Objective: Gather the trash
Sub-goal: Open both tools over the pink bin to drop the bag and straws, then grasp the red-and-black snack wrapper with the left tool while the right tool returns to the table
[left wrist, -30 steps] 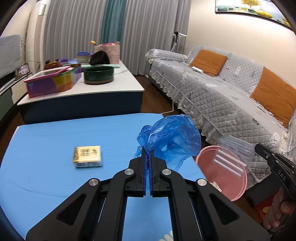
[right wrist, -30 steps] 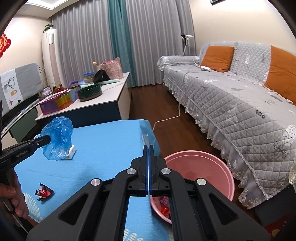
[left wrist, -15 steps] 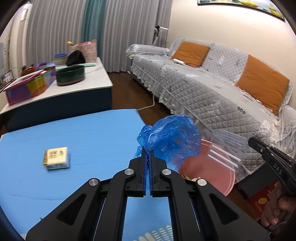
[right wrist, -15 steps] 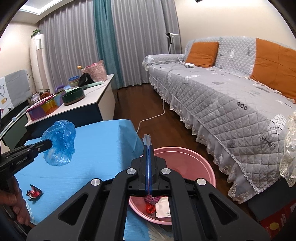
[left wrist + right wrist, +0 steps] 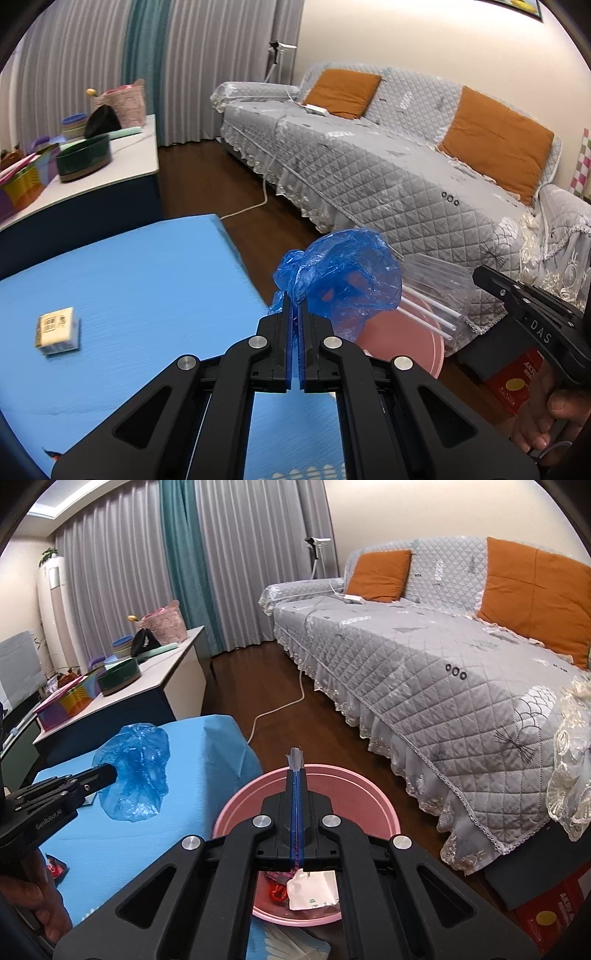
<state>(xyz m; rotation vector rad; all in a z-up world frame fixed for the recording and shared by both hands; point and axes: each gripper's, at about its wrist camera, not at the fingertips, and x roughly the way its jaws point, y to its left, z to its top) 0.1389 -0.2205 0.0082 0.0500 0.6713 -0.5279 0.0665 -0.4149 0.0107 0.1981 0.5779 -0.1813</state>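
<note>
The left gripper has its jaws clamped on a crumpled blue plastic bag. Over the last second it has carried the bag from above the blue desk out past the desk's right edge, so the bag now hangs partly over the pink basin on the floor. The right gripper has also swung across, and its jaws are pinched shut on a clear plastic sleeve of white sticks, held just above the same basin. Both pieces look ready to be dropped in; the basin already holds a white wrapper and some red scraps.

The two grippers are close together over the basin, so room is tight there. Further back, a small yellow box remains on the desk. The grey sofa stands beyond the basin.
</note>
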